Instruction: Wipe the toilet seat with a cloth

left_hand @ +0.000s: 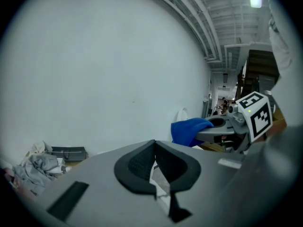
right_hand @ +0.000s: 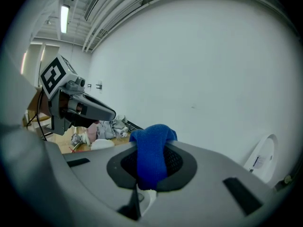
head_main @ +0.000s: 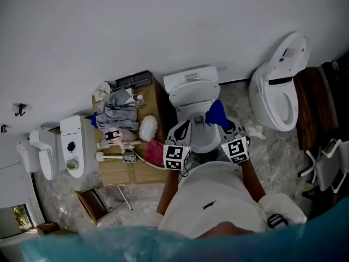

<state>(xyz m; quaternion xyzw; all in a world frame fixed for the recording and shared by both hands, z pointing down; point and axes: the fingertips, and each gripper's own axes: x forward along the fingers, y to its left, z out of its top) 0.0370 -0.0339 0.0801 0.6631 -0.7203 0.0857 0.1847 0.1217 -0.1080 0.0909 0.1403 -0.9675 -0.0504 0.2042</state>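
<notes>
Lining white wall (head_main: 163,26): toilets (head_main: 192,91), marbled floor (head_main: 272,157)

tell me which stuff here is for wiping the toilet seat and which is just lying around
For the job: blue cloth, clamped in the right gripper; white toilet straight ahead.
Lying about: second white toilet at right; crumpled grey clothes and white fluffy duster on the brown cardboard box.

Plain white wall (head_main: 163,26), marbled floor (head_main: 272,157) — a cluttered wooden table (head_main: 126,173) alongside.
</notes>
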